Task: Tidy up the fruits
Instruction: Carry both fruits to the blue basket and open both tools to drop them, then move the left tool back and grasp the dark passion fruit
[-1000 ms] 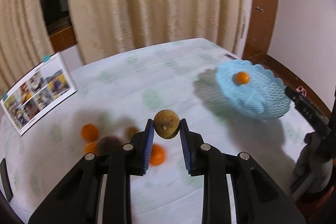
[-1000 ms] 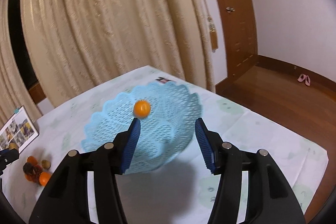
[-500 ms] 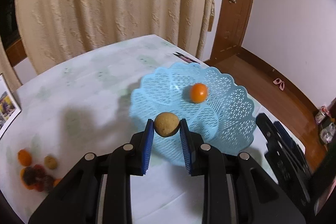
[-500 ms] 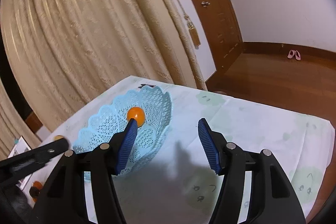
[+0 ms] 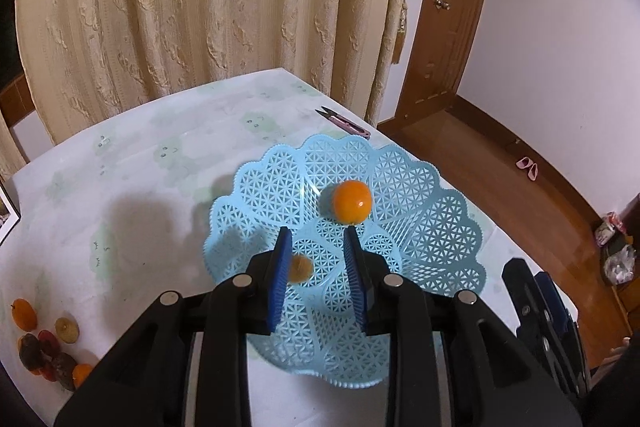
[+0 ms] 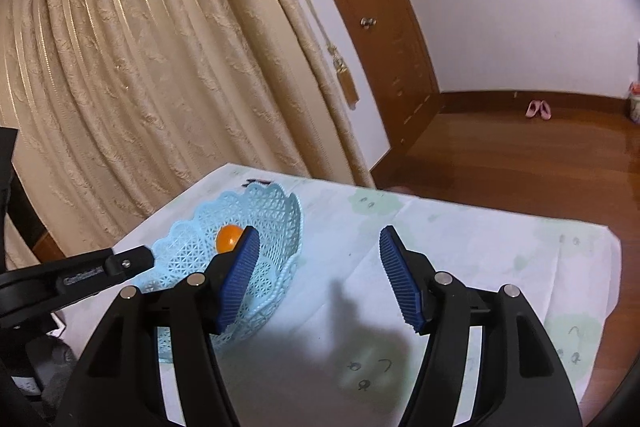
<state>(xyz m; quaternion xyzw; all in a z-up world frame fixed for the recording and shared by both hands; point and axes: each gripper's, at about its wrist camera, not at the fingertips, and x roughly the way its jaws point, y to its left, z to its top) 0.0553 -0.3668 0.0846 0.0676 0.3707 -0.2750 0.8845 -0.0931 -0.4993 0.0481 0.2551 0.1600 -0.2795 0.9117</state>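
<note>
Now the table [image 5: 168, 155], under its pale printed cloth, carries the blue lattice basket [image 5: 420, 187] directly below the left gripper [image 5: 316, 251], which a second ago hung over the loose fruit pile [image 5: 44, 351] at the near left edge. Its jaws have just been opening and stand parted with nothing between them; the small brown fruit [image 5: 300, 267] they pinched earlier lies blurred in the basket, beside the orange [image 5: 351, 201]. The right gripper [image 6: 316, 267] gapes empty, a little wider than before.
</note>
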